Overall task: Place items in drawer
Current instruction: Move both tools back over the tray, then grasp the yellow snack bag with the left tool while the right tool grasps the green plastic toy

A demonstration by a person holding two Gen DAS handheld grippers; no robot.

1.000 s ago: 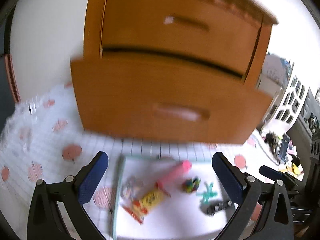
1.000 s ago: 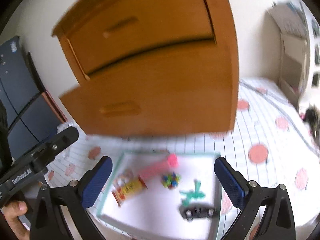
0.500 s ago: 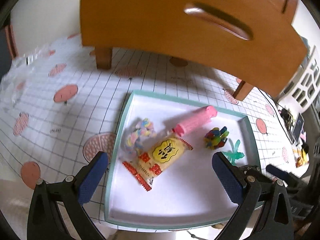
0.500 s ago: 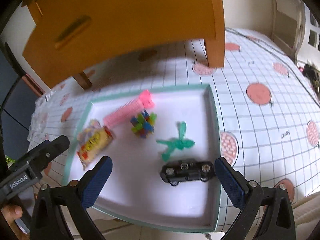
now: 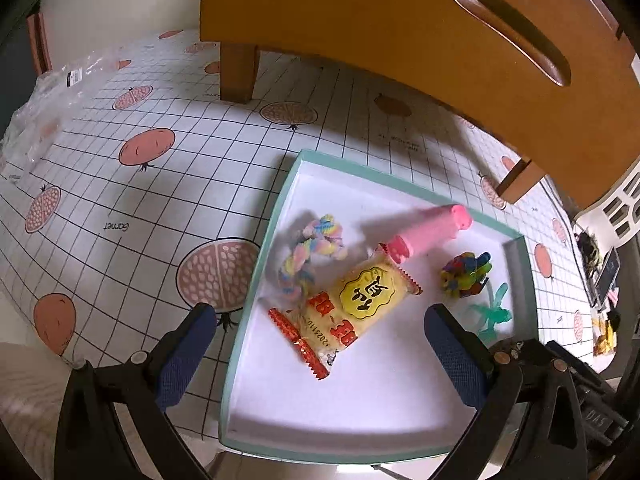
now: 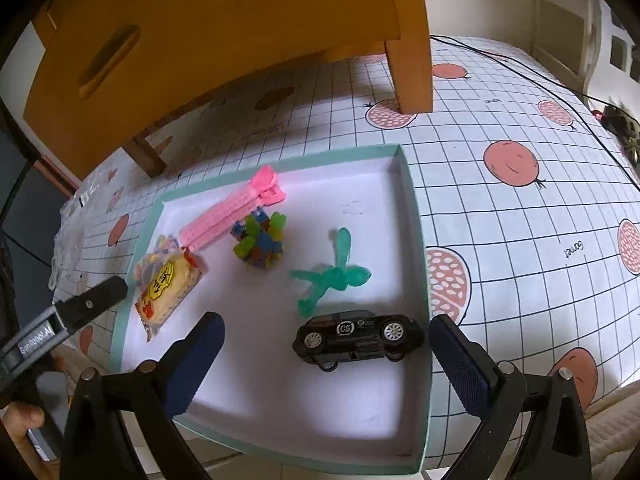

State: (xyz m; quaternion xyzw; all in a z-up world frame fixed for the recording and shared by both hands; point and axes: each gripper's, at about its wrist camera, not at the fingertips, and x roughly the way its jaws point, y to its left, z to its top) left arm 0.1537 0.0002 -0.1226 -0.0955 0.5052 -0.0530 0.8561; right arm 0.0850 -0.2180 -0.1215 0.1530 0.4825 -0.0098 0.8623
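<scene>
Right claw [image 6: 326, 354] hung wide open & empty, toy car [image 6: 357, 338] just ahead betw. its fingers, long axis lying across the gap. Left claw [image 5: 320, 350], also wide, faced the snack packet [image 5: 356, 306]. Both lay in the tray [image 5: 256, 280] on the worktop; drawer [image 6: 200, 36] beyond.

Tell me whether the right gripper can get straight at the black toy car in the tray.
Probably yes. The right gripper is open and empty, and the black toy car lies just ahead between its fingers. Nothing covers the car; only the teal tray wall close beside it might crowd one finger.
</scene>
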